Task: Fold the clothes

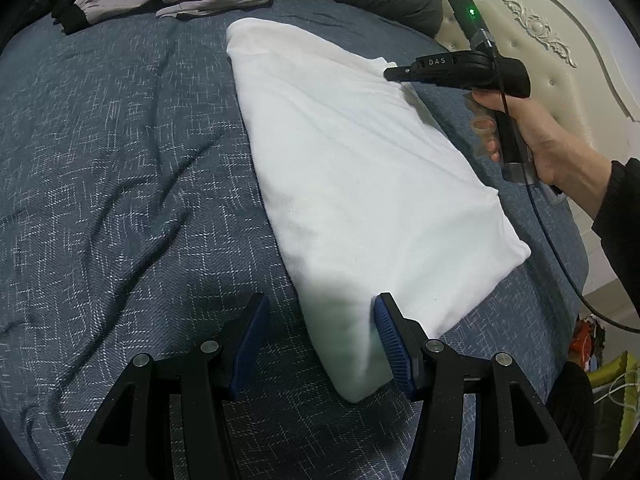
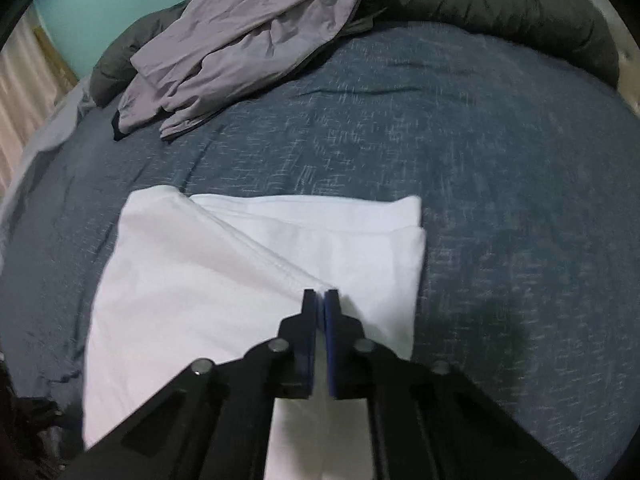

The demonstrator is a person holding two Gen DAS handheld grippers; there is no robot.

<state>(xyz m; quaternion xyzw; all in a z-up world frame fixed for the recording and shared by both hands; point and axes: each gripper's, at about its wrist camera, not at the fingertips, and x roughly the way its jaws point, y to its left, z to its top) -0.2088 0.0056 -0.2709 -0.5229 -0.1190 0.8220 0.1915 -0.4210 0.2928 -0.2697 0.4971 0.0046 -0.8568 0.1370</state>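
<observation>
Shirt (image 1: 360, 200) lies part-folded on the bed (image 1: 120, 160). Left gripper (image 1: 320, 344) straddles its near corner, jaws released; right gripper (image 2: 320, 300) clenched at its hem. Pinch both layers before lifting.

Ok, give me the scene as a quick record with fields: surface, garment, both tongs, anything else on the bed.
surface: blue bedspread
garment: white garment, partly folded, lying flat
left tongs: open, jaws astride the garment's near corner, no pinch
right tongs: shut, tips over the white garment; whether cloth is pinched cannot be told
right hand: on the tongs' grip at the garment's far edge
other clothes: lilac-grey garment, crumpled at the far side
far edge: dark grey quilt, rolled
</observation>
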